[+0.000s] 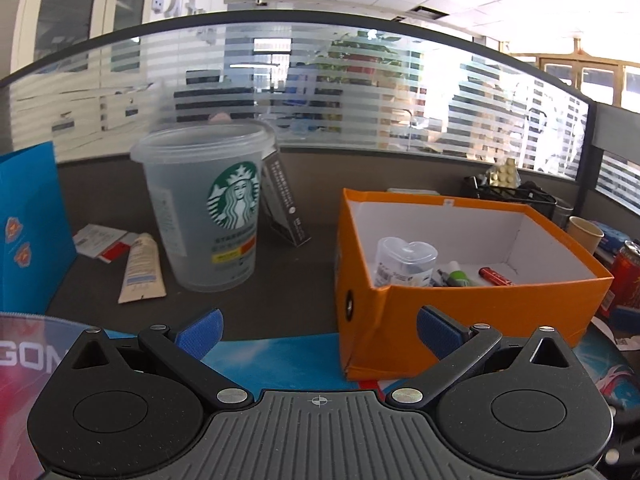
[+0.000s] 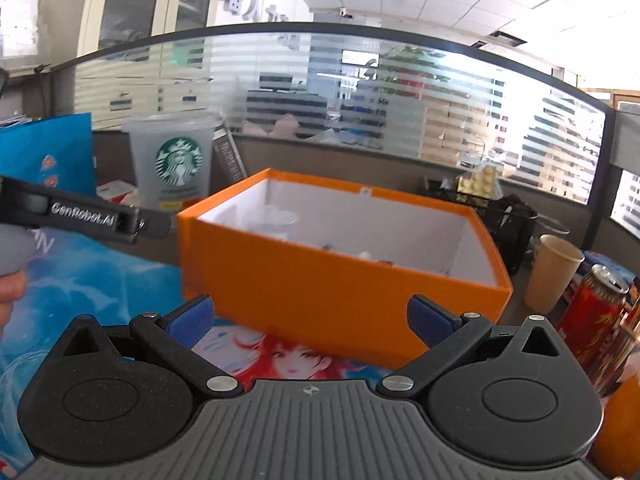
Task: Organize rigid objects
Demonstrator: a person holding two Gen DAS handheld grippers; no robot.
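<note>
— Both tools are empty. The left gripper has its blue ribbed pads spread wide, and the right gripper likewise, jaws apart over a glossy printed mat.

— And the things being sorted?

— In the orange cardboard box, white inside, one near corner crumpled: a clear heart-shaped plastic container, a red battery, something green I can't identify. From the right side, the contents are a blur.

— Behind that?

— A frosted plastic cup with a green logo stands left of the box, a squeezed beige tube lying beside it. Farther right, a paper cup and a red can, partly cut off.
</note>
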